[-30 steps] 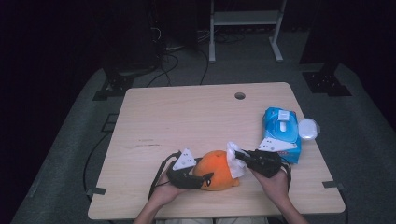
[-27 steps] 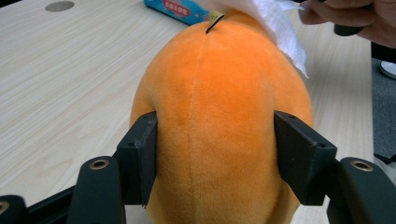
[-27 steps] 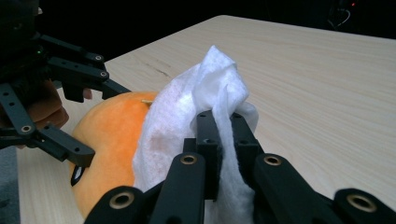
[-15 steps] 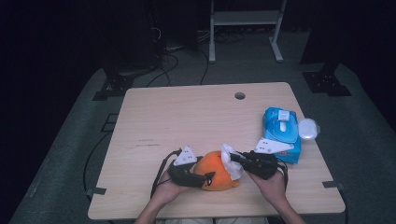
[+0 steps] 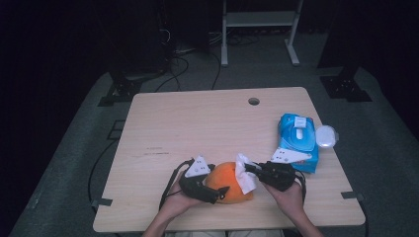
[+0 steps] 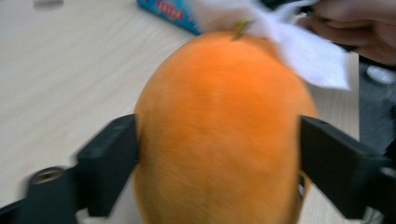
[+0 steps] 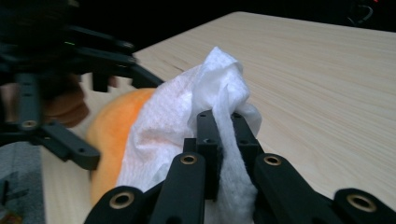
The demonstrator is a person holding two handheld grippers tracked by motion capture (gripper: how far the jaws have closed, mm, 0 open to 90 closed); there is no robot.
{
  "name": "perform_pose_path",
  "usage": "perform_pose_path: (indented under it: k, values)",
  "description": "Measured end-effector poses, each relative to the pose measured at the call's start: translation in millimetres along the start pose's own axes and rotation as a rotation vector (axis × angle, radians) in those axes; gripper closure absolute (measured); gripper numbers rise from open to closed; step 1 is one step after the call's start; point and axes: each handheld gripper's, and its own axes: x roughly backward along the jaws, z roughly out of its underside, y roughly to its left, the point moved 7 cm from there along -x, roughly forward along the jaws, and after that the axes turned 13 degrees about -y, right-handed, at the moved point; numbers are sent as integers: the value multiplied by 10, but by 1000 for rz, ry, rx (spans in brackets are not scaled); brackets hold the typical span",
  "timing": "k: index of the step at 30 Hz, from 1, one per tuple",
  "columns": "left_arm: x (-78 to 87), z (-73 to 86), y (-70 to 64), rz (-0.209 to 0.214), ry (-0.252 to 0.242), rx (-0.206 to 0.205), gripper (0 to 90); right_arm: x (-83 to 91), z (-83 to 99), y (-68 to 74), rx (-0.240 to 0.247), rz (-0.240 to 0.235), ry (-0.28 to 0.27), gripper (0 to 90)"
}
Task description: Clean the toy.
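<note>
With the left gripper (image 5: 217,191) clamped on the orange fruit (image 5: 228,181) near the counter's (image 5: 197,123) front edge, the right gripper (image 5: 248,169), pinching a wipe (image 5: 244,173), could roll it loose if pressed hard.

I see a round orange fruit (image 5: 231,182) resting on the table's near edge. A crumpled white wipe (image 5: 245,174) drapes against its right side, touching it.

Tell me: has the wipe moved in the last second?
Yes. The wipe in the right tongs shifted slightly left over the orange, away from the blue pack.
</note>
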Motion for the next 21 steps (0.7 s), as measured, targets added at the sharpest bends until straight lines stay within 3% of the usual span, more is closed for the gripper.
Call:
perform_pose_path:
  k: [2,5,7,9,15,18,21]
  values:
    - [-7,15,-2,3,-3,1,164,-6,-20,62,3,-27,-7,847]
    - [9,-37,-18,-38,-38,-63,323,-11,-51,82,19,-26,-14,847]
    - [14,-86,-23,-98,-72,-131,358,4,-83,47,10,-19,-31,847]
    - [11,-110,-32,-121,-81,-171,361,12,-87,10,-1,-7,-36,847]
    - [26,-52,-42,-80,-55,-170,349,16,31,-161,-51,35,-6,847]
    - [29,-38,-52,-73,-46,-184,343,9,8,-99,-47,30,-6,847]
    - [32,-28,-71,-69,-47,-191,328,-18,-52,60,0,-9,-16,846]
